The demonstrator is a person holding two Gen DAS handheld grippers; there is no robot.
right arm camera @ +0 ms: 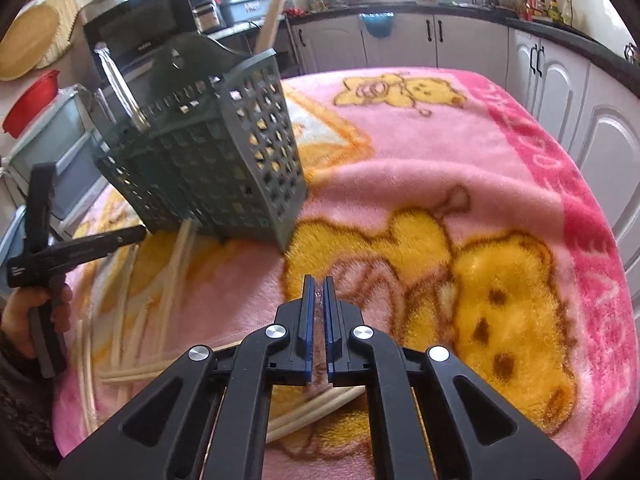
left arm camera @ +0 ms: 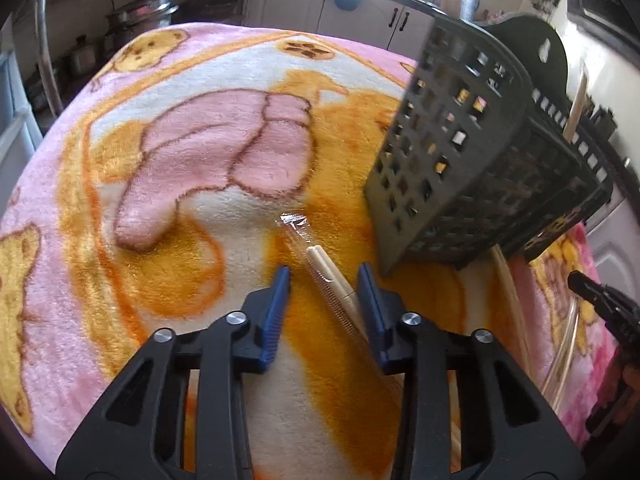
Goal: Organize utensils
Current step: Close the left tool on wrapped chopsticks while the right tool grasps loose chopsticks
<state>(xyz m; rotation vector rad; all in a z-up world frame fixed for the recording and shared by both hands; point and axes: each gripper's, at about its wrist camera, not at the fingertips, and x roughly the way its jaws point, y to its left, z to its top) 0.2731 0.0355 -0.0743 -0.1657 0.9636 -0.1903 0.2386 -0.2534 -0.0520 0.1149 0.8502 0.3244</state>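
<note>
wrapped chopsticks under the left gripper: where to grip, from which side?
Grip the wrapped chopsticks mid-shaft, from above, left gripper pads astride them. The pair lies flat on the blanket, angled toward the utensil basket; the crinkled empty wrapper tip gives no firm hold.

I count one dark utensil basket (right arm camera: 208,152) near my blanket's (right arm camera: 440,168) far edge, one wrapped chopstick pair (left arm camera: 320,264), and several loose chopsticks (right arm camera: 172,280), too blurred to number.

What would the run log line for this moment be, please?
left gripper: open over wrapped chopsticks | right gripper: shut on clear wrapper | caddy: on blanket
</note>
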